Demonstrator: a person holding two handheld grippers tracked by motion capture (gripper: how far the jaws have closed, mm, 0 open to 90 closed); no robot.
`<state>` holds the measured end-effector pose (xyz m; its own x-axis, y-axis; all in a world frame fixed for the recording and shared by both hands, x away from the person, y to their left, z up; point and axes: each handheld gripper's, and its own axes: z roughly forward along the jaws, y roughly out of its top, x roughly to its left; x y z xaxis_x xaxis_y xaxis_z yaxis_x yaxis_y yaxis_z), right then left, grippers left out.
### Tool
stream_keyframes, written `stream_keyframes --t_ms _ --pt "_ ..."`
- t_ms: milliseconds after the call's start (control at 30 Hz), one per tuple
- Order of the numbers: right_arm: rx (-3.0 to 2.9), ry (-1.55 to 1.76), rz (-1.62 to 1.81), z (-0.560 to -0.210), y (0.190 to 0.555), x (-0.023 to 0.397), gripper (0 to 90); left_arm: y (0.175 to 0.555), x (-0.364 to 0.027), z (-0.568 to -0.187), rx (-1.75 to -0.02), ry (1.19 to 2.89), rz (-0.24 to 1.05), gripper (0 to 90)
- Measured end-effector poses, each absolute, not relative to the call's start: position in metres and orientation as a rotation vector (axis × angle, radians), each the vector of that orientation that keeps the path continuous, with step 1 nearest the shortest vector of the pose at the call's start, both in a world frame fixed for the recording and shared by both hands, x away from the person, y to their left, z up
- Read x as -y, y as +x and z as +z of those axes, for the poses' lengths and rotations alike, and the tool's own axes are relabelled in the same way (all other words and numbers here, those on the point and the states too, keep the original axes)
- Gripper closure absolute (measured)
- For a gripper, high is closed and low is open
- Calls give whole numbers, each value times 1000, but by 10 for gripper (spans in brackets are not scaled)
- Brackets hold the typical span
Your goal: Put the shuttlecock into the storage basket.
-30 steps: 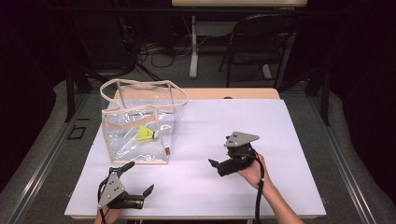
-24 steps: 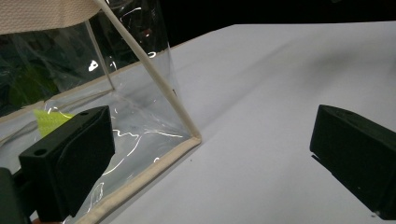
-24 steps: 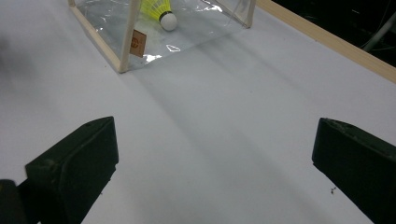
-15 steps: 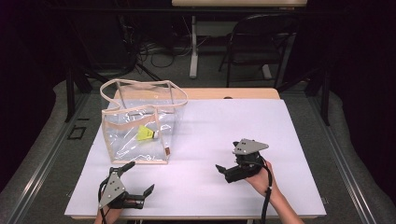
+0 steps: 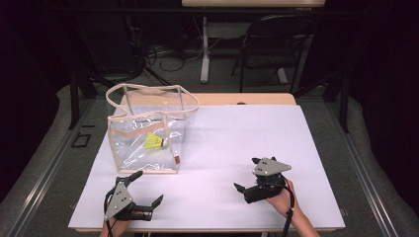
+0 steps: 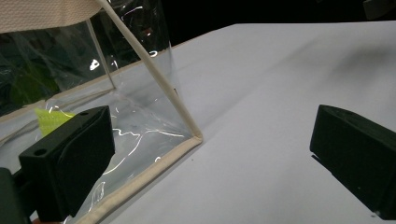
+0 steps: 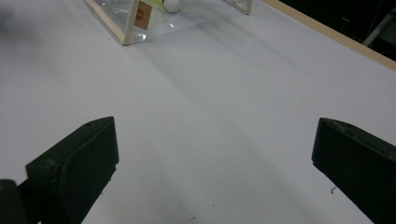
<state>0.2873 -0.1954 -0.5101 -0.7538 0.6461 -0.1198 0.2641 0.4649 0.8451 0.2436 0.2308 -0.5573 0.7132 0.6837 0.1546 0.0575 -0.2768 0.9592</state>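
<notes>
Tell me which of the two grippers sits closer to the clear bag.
The left gripper: it sits just below the clear bag's front edge, jaws open with the bag's corner between them in its own view. The right gripper lies farther off across bare white table.

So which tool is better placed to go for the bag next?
Probably the left tool: it sits open just in front of the clear bag, whose corner lies between its jaws in the left gripper view. The right tool is open too, but farther off.
</notes>
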Motion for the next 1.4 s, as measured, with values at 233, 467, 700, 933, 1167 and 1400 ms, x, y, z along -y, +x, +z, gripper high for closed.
stream_keyframes --t_ms 233,467,700,933,1167,1400 --pt "-2278 749 1216 -518 279 201 0 243 -231 -557 -591 1767 678 0" --pt "-2259 737 1221 -525 270 205 0 243 -232 -557 -592 1768 679 0" --pt "-2246 743 1220 -531 262 210 0 243 -231 -557 -591 1768 677 0" --pt "-2206 739 1227 -535 251 215 2 243 -231 -558 -592 1770 677 0" --pt "-2151 761 1253 -540 242 220 4 243 -230 -558 -589 1774 675 0" --pt "-2151 761 1261 -544 240 220 0 243 -230 -558 -581 1776 674 0"
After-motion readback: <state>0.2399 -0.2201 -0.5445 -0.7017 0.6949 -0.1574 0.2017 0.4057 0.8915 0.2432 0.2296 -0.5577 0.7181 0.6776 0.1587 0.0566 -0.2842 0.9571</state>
